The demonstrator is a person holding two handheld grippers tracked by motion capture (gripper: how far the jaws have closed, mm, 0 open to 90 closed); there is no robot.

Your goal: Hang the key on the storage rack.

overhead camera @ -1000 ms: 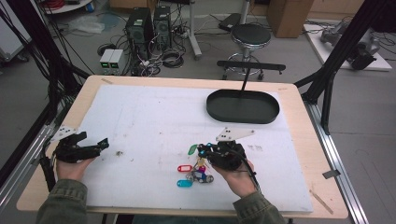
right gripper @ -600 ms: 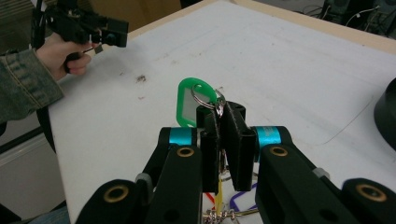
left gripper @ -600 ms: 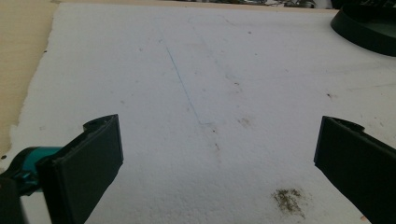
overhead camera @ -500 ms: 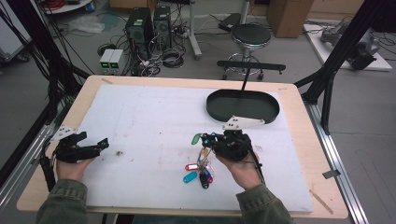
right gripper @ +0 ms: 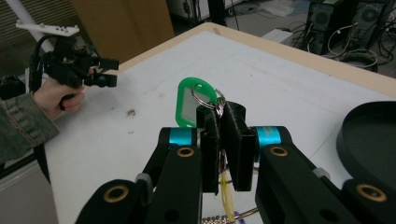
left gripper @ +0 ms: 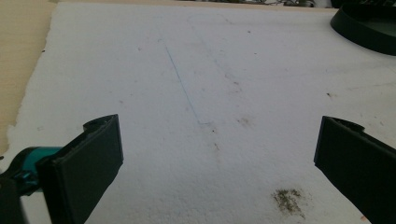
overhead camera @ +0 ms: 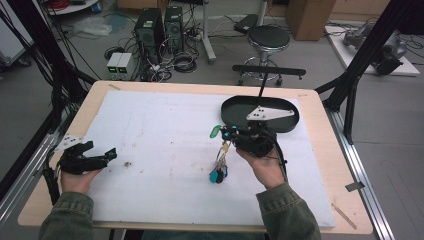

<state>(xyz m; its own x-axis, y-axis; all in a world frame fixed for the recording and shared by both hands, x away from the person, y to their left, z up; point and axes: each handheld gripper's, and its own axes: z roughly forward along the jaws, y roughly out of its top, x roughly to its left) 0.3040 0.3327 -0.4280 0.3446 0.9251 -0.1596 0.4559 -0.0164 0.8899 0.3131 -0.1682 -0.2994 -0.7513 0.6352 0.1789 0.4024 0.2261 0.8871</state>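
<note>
Lab — computer towers (overhead camera: pixel 159 25), cable tangle (overhead camera: pixel 172 62) on floor, black frame struts (overhead camera: pixel 367 55).

Right hand-held gripper (overhead camera: pixel 231 134) clamped; left hand-held gripper (overhead camera: pixel 102 151) agape.

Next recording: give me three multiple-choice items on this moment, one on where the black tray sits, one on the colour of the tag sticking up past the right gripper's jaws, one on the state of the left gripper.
1. Where does the black tray sit?
A. at the table's far right, beyond the right gripper
B. at the near left corner
C. on the floor

2. What colour is the key tag sticking up above the right gripper?
A. red
B. green
C. white

3. How is the left gripper at this moment?
A. shut on the bunch of keys
B. shut on the tray's rim
C. open, with nothing between the jaws

Key: 1 A, the high view shows the tray at the far right of the white mat. 2 B, the right gripper view shows a green tag on a ring above the shut jaws. 3 C, the left gripper view shows wide jaws over bare mat.
</note>
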